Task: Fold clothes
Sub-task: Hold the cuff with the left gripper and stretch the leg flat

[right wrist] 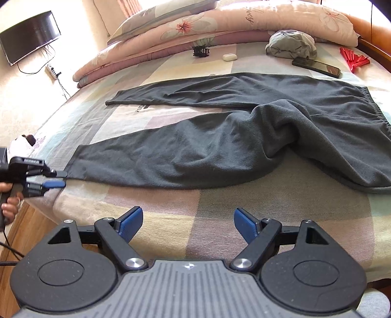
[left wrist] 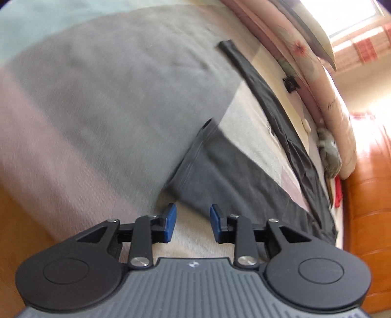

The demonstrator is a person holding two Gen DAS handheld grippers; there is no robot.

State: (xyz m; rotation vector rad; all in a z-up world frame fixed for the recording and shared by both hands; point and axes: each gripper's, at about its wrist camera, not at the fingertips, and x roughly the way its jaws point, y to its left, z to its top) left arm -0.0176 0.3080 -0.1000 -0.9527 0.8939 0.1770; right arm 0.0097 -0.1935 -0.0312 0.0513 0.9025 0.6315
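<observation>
Dark grey trousers (right wrist: 220,146) lie spread on the patchwork bedsheet (right wrist: 171,203), legs pointing left and waistband at the right. The near leg bulges up in a fold by the crotch. In the right wrist view my left gripper (right wrist: 59,179) sits at the hem of the near leg, held by a person's hand (right wrist: 8,208). In the blurred left wrist view that gripper (left wrist: 193,220) stands open, the trouser leg (left wrist: 220,176) just past its blue pads and not pinched. My right gripper (right wrist: 188,220) is open over the sheet near the bed's front edge, with nothing between its fingers.
A folded pink floral quilt (right wrist: 220,22) lines the far side. In front of it lie a black hair clip (right wrist: 200,51), a white earbud case (right wrist: 229,57), a grey cloth bundle (right wrist: 290,45), a phone (right wrist: 316,67) and a red fan (right wrist: 354,60). An orange wooden frame (left wrist: 366,208) borders the bed.
</observation>
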